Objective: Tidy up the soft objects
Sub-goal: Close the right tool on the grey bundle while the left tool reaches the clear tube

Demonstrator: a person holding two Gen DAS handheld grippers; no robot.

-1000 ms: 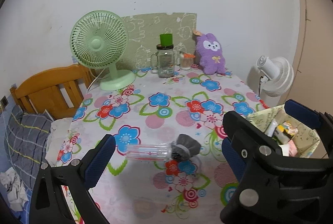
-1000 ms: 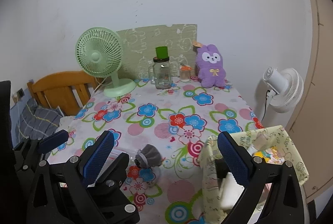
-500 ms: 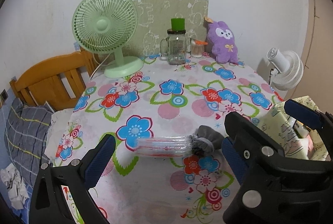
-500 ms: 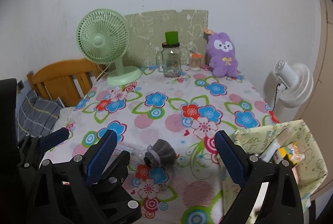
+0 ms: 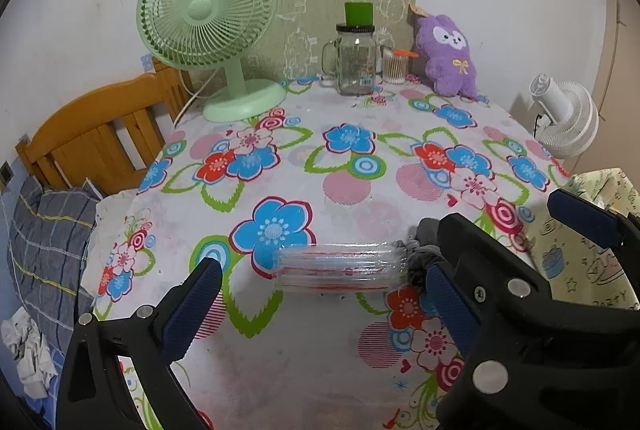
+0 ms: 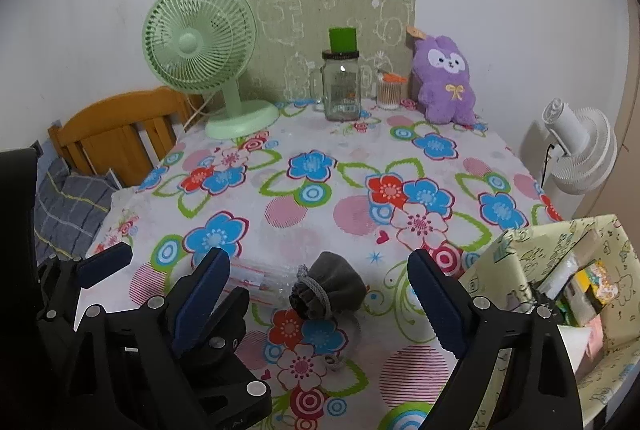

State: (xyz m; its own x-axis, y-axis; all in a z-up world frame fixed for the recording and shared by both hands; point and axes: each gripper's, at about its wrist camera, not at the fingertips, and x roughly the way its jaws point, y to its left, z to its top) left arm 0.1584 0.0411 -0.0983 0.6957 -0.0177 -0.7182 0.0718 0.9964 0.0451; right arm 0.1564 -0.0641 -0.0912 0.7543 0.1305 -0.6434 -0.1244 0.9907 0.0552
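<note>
A small grey drawstring pouch [image 6: 328, 290] lies on the flowered tablecloth [image 6: 360, 190], next to a clear plastic packet with red stripes [image 5: 340, 266]. In the left wrist view the pouch [image 5: 424, 230] is partly hidden behind the right gripper's arm. My left gripper [image 5: 320, 306] is open and empty, just in front of the packet. My right gripper [image 6: 320, 302] is open and empty, its jaws either side of the pouch, above the table. A purple plush bunny [image 6: 444, 78] sits at the table's far right against the wall.
A green desk fan [image 6: 208, 54], a glass jar with a green lid [image 6: 340, 82] and a small cup of swabs [image 6: 390, 92] stand at the back. A yellow patterned open box [image 6: 560, 290] with items sits at the right edge. A white fan [image 6: 580, 150] and wooden chair [image 6: 116, 134] flank the table.
Both grippers have moved forward and lower toward the packet and pouch, which now look larger and nearer. Both stay open. Nothing on the table has moved.
</note>
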